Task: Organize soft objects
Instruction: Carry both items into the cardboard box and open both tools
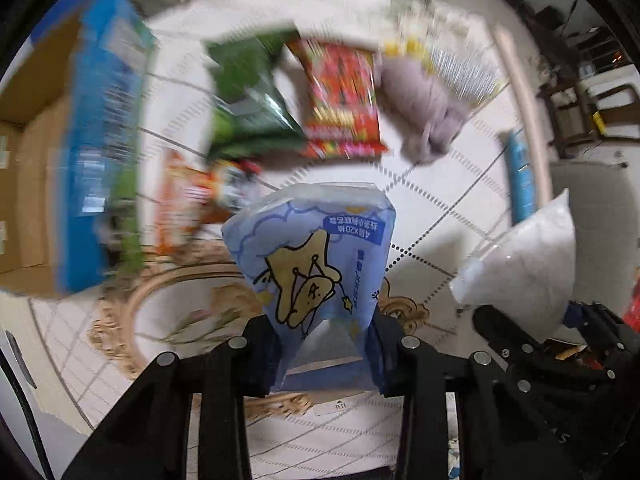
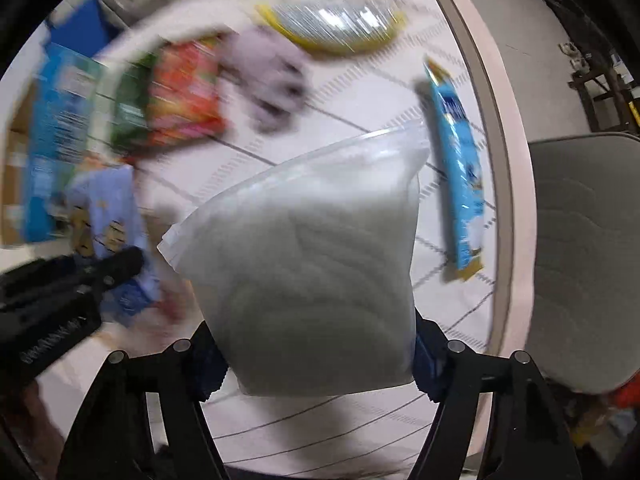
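My left gripper is shut on a light-blue tissue pack with a cartoon star, held above the white table. My right gripper is shut on a clear zip bag of white filling; the bag also shows in the left wrist view. On the table lie a green packet, a red snack packet, a lilac cloth bundle, a blue packet and a clear yellow-edged bag. Both views are blurred.
A tall blue box stands at the left, with a cardboard box behind it. An orange packet lies near a gold-patterned plate. A grey chair seat sits beyond the table's right edge.
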